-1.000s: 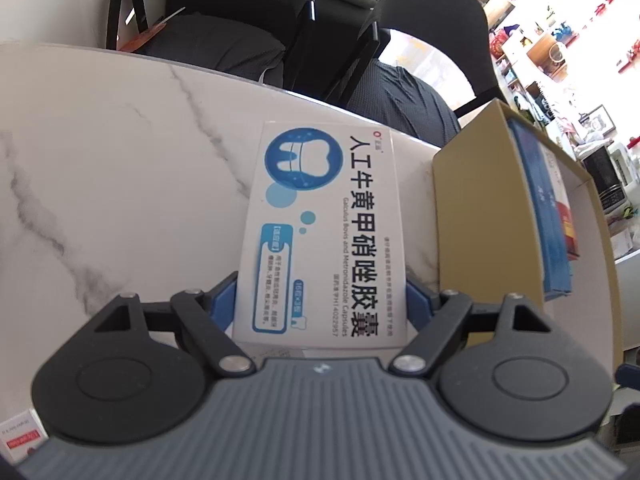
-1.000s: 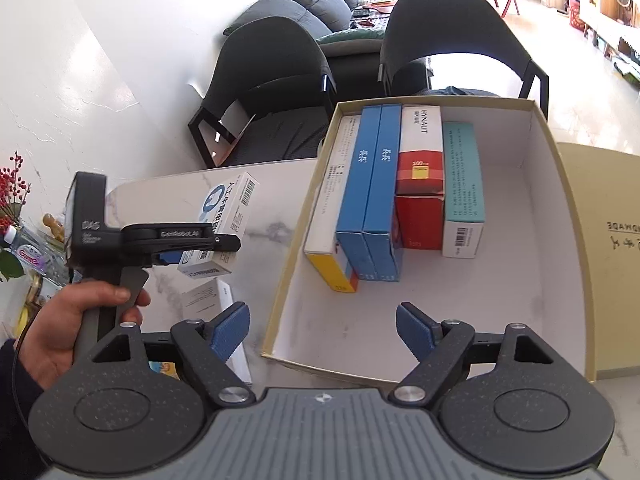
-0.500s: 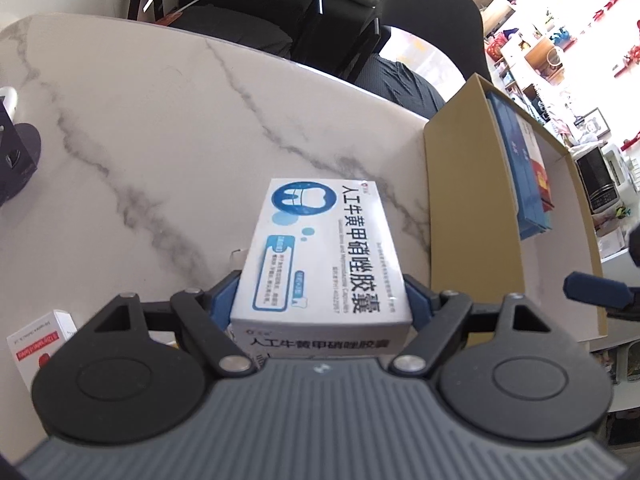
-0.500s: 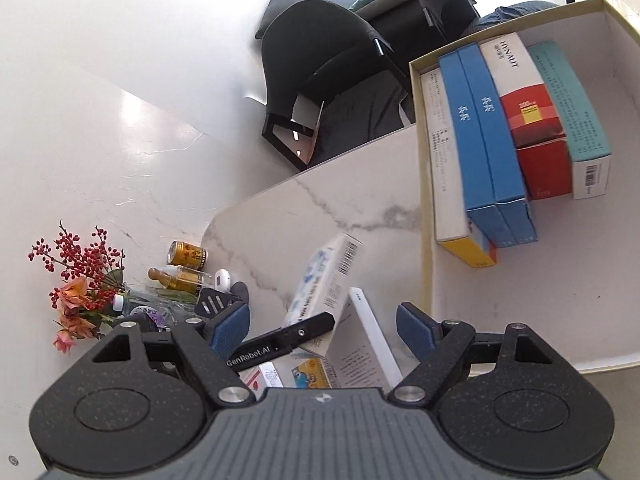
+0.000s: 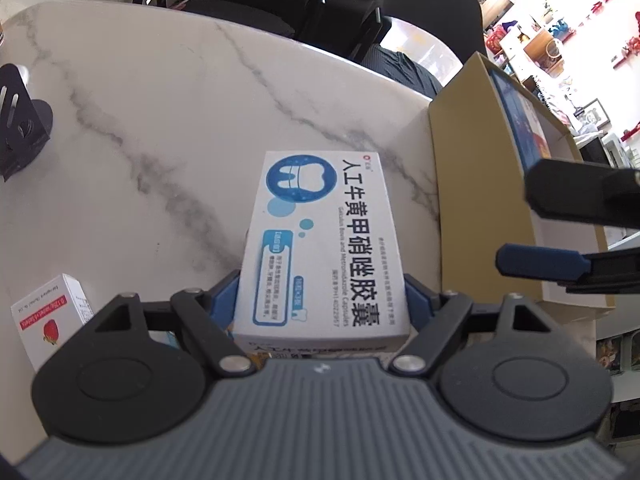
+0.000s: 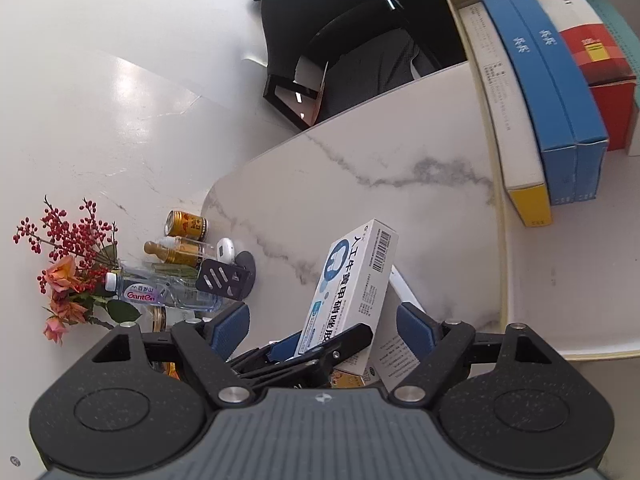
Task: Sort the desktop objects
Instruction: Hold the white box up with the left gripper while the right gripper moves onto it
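My left claw (image 5: 322, 294) is clamped on the white and blue medicine box (image 5: 324, 248), its blue pads pressed against the box's two long sides, and the box is held tilted above the marble desk (image 5: 168, 120). From the right wrist view I see the same box (image 6: 354, 280) standing on a slant, barcode edge uppermost, with the left claw's black fingers (image 6: 344, 340) gripping its lower end. My right claw (image 6: 322, 322) stands open with nothing between its pads; it points down at the left claw and at the few small boxes lying under it. In the left view the right claw's blue-tipped finger (image 5: 540, 262) pokes in from the right edge, in front of the tan tray wall. The cardboard tray (image 6: 496, 184) sits on the desk to the right of the held box, apart from it, and already carries a row of boxes: a white one with a yellow end (image 6: 508, 120), two blue ones (image 6: 556, 92) and a red and white one (image 6: 592, 52), side by side and touching. A small white box with a strawberry picture (image 5: 52, 316) stands on the desk at the left. Beyond the desk's far-left edge I see a water bottle (image 6: 160, 294), a gold can (image 6: 186, 224) and a spray of red berries (image 6: 68, 236).
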{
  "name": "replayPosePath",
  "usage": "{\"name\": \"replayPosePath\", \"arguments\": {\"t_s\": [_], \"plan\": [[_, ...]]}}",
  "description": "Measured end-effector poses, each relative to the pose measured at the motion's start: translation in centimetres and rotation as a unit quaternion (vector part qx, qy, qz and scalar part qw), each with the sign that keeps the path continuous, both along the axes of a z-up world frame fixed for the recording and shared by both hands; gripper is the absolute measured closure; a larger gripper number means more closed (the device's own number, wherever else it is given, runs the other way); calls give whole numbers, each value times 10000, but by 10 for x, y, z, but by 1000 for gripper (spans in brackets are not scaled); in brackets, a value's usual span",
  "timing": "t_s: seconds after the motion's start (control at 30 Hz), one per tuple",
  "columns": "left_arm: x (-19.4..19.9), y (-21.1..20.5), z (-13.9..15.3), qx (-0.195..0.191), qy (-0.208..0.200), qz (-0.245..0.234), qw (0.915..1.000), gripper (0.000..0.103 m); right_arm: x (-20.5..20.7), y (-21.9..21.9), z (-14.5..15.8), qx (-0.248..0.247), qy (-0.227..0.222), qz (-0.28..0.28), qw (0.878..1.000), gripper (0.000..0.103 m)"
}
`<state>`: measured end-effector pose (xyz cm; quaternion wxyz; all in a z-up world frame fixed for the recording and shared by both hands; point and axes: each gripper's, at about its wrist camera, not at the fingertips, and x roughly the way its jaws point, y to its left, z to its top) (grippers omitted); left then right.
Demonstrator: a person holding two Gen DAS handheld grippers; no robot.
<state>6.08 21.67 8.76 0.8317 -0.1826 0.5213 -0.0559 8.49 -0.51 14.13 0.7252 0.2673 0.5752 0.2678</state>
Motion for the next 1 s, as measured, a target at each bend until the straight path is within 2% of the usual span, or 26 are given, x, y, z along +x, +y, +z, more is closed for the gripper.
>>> {"name": "replayPosePath", "arguments": {"t_s": [0.23,0.47,0.57,0.63,0.7,0.77,0.83,1.0], "plan": [[-4,5,-14,-117,136,-24,9998,22,7,43,-27,-606,-91,389,9974,20],[-7,15,-14,-457,81,25,9989,22,15,55,-51,-646,100,541,9964,22],[-6,17,-16,-586,88,27,9982,22,15,59,-59,-641,159,614,9959,31],[-6,16,-17,-566,100,-1,9983,22,15,62,-65,-623,229,638,9957,48],[-6,13,-18,-471,130,-69,9988,22,15,62,-70,-595,321,618,9958,55],[-6,10,-18,-331,165,-160,9992,19,13,62,-71,-581,308,615,9959,58],[-6,8,-16,-170,191,-242,9994,8,12,64,-69,-659,180,685,9953,59],[-6,11,-14,-6,281,-397,9988,0,14,65,-62,-686,133,666,9953,64]]}}
